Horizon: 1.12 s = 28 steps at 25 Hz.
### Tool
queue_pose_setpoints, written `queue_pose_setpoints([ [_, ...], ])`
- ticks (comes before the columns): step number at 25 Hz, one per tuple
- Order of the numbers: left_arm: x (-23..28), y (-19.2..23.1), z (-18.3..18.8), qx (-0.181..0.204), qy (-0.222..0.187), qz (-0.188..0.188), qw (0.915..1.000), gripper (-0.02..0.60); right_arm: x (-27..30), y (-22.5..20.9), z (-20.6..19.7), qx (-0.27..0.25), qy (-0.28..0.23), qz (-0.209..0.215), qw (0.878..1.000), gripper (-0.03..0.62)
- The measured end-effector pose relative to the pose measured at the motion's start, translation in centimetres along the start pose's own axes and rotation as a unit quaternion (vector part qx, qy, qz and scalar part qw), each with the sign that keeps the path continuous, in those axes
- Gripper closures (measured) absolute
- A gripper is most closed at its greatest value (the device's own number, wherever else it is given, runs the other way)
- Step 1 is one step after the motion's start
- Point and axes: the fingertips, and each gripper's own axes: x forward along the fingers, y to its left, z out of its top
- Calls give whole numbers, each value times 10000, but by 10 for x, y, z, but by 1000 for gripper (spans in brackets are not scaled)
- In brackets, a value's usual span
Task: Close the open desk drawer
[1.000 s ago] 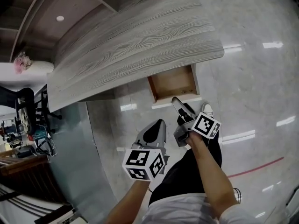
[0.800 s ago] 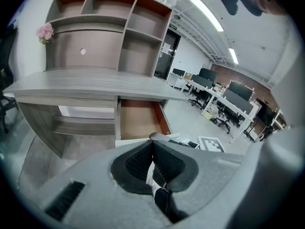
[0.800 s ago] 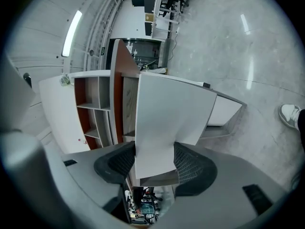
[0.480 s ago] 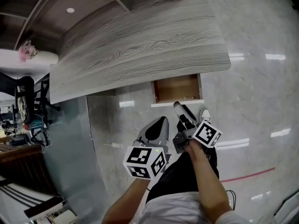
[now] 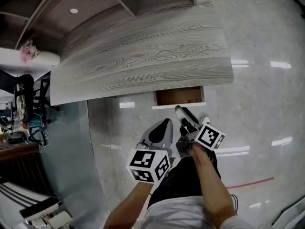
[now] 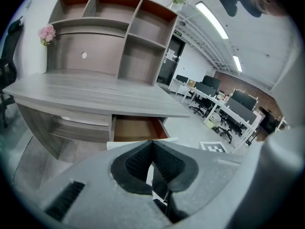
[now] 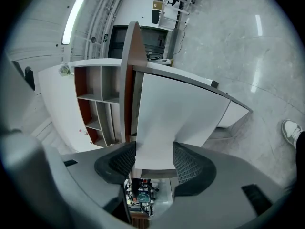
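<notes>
Drawer point(image 5: 179, 97) juts only slightly from under the near right edge of the bench point(image 5: 143, 51), its brown inside showing behind a white front. The right gripper point(image 5: 181, 112) is clamped on that front, which fills the gap between its jaws. The left gripper point(image 5: 164, 125) hangs just left and nearer, jaws pressed together on nothing.

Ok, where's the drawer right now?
In the head view the drawer sticks out partly from under the right end of the desk top, its white front clamped in the right gripper.
</notes>
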Motion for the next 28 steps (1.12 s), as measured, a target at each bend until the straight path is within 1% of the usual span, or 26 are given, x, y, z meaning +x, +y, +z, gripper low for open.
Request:
queue_pose_setpoints([
  [2,2,0,6,-17,-35,29,10000,578,4,1,3,-23,60,-4,10000,352],
  [4,4,0,12,-38,-72,64,9999,578,13,6,8,-55,110,129,9998,352],
  [10,1,1,28,-145,-208,248,9994,578,28,3,22,-147,254,-8,9996,352],
  [13,1,4,35,-197,-262,338,9989,578,35,4,30,-202,336,1,9992,352],
  [15,0,6,37,-250,-272,395,9985,578,41,7,32,-217,371,102,9990,352],
  [17,0,8,37,-307,-264,449,9982,578,47,16,35,-266,397,361,9982,352],
  [18,-1,9,36,-331,-258,475,9980,578,48,16,35,-272,416,377,9981,352],
  [21,0,13,36,-385,-252,561,9974,578,51,12,38,-278,461,290,9981,352],
  [24,2,14,37,-419,-249,617,9969,578,54,5,42,-241,501,101,9984,352],
  [28,2,16,38,-456,-233,664,9965,578,59,6,46,-255,573,121,9980,352],
])
